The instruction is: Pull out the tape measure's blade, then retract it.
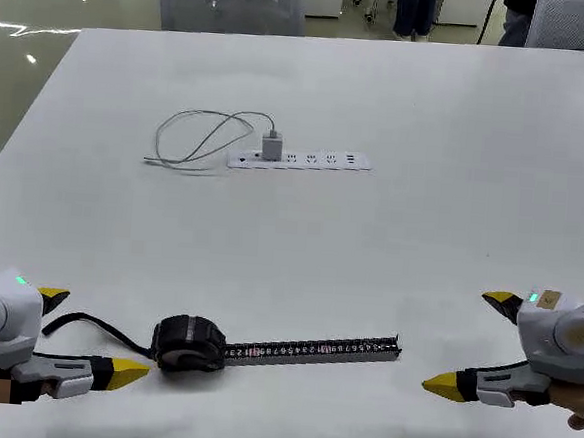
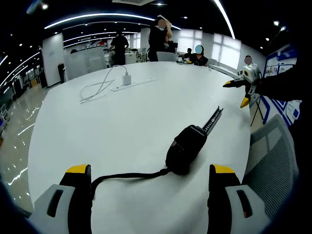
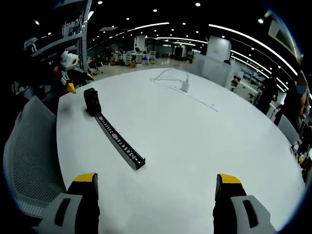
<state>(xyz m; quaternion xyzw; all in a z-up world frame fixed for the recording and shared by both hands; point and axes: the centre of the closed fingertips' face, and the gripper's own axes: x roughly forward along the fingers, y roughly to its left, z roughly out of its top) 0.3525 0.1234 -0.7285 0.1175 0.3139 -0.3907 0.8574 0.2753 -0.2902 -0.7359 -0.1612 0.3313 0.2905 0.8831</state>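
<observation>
White workbench [image 1: 459, 120] stretches ahead of me, a white power strip [image 1: 301, 160] and looped white cable [image 1: 197, 137] lying mid-bench. By the near edge my left gripper [image 1: 106, 332] stands wide open, empty. Just beside it lies the round black tape measure [image 1: 188, 342], its black strap [image 2: 126, 174] trailing left and its dark numbered blade [image 1: 313, 348] drawn out rightward. Beyond the blade's tip, apart from it, my right gripper [image 1: 456, 341] gapes wide, empty.
</observation>
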